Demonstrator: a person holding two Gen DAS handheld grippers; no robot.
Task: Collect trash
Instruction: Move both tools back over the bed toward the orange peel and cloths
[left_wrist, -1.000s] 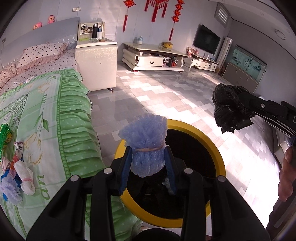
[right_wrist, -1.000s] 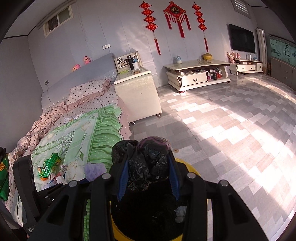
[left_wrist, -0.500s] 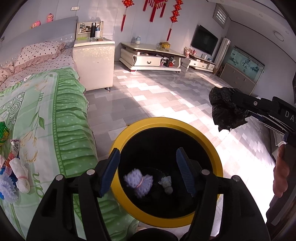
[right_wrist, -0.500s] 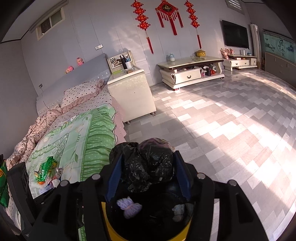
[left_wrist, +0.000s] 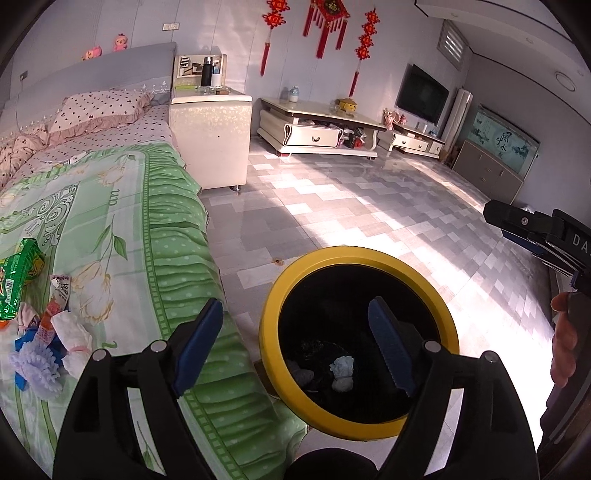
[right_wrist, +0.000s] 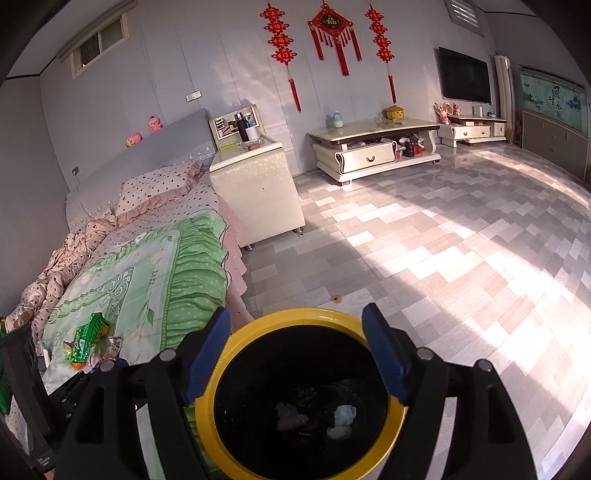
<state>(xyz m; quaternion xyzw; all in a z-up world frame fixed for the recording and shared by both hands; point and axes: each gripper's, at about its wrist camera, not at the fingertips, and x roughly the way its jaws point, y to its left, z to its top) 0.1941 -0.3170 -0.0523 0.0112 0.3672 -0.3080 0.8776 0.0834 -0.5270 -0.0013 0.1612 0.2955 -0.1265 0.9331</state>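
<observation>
Evidently a drop-off is ending: both the left gripper (left_wrist: 291, 343) and right gripper (right_wrist: 295, 354) hover over the round yellow-rimmed black bin (left_wrist: 360, 254), jaws opening, nothing between them. Inside lie crumpled scraps (one pale blue (left_wrist: 342, 373)). Next: remaining wrappers (left_wrist: 40, 325) on the green bedspread (left_wrist: 122, 229), left.

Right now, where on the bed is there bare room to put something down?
The green quilt is bare between the wrapper pile and the spotted pillow. It is crowded at the near corner, around the green packet.
</observation>
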